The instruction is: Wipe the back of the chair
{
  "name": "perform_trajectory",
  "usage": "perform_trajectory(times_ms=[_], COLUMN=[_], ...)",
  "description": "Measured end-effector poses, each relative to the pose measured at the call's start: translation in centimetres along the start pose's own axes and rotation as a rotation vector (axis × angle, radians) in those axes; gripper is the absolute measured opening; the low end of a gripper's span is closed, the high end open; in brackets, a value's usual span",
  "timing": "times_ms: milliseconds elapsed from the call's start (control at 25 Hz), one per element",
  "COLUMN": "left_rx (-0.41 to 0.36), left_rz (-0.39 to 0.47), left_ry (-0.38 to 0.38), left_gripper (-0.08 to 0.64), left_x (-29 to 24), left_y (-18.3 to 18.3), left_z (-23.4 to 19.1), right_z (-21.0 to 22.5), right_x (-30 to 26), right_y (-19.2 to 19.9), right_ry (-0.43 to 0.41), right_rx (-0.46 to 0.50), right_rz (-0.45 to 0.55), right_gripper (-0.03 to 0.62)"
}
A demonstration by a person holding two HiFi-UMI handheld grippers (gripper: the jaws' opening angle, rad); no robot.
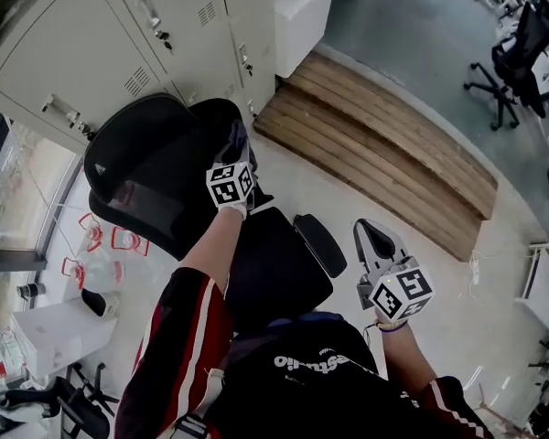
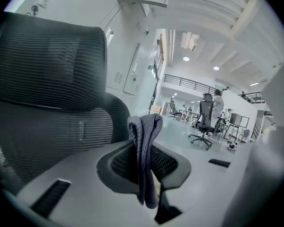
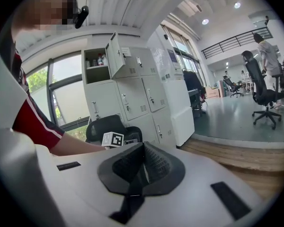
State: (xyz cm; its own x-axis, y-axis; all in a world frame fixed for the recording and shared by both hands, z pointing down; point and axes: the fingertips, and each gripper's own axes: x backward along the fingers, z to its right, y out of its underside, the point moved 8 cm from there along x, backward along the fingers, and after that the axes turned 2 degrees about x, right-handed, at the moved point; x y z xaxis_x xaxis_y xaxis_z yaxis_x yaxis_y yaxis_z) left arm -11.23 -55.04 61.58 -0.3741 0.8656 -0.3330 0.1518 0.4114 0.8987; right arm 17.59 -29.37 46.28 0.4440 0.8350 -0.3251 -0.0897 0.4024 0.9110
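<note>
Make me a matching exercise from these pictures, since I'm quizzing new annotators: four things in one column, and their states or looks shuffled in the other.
Things
1. left gripper
2. right gripper
3. chair headrest
4. top locker door

States
A. swung open
B. jaws together, nothing between them
C. black mesh
D. clamped on the grey cloth

Pairs: 1-D, 2-B, 3-C, 4-A
</note>
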Motion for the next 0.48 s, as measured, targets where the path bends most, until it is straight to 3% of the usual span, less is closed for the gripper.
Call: perform_trajectory(times_ms=[120,320,480], left_rx=[0.003,0.07,0.053], left_rz=[0.028,0.098,0.104], left_ry=[-0.003,0.068,-0.007], left_gripper=[0.063,0.061,0.061], left_x=[3.0,9.9,16.7], left_y=[-0.5,-0.6,0.6], left_z=[-0.7,-3.5,-7.2], right_z=[-1.3,-4.6,-8.1], right_x=[-0.9,-2.4,-3.4], right_y=[-0.3,-0.5,-0.3], right_ry=[-0.062,-0.177,-0.263], right_rx=[0.015,0.06,0.094], right_rz=[-0.002,-0.004,-0.007], right_gripper=[0.014,0.014,0.014])
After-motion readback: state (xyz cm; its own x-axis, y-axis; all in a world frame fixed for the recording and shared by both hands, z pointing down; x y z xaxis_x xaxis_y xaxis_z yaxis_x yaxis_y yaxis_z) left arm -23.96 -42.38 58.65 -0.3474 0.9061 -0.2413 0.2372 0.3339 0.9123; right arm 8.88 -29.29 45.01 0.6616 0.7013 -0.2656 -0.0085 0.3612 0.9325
